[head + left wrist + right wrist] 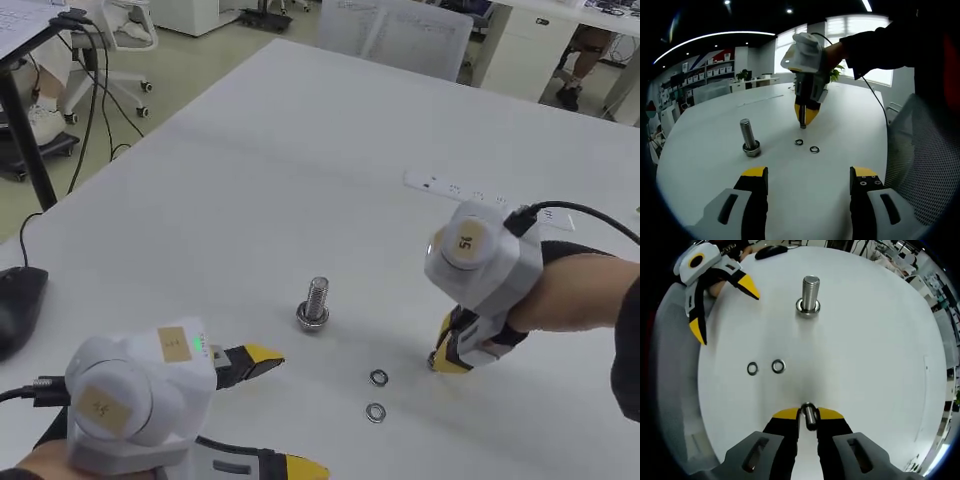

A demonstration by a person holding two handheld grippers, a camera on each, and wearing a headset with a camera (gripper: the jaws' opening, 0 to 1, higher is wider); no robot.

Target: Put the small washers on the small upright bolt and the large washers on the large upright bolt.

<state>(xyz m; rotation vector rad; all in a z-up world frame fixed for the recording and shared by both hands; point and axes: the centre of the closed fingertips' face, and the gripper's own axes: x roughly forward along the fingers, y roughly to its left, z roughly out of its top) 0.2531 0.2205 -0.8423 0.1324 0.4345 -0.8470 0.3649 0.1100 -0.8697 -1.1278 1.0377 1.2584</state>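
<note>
A large bolt [314,303] [748,135] [810,292] stands upright mid-table with a washer ring around its base. Two small washers [378,378] [375,412] lie flat to its right, also in the left gripper view [799,142] [814,149] and the right gripper view [752,368] [778,366]. My right gripper [441,362] [803,120] [809,415] points down at the table, shut on a small bolt [810,416] whose end touches or nearly touches the surface. My left gripper [290,410] [810,176] [728,316] hovers open near the front edge, nothing between its fingers.
A white power strip [470,192] lies behind the right gripper. A dark mouse [18,302] sits at the table's left edge. Office chairs and a desk stand beyond the table; a mesh chair back [922,150] is close on the right of the left gripper view.
</note>
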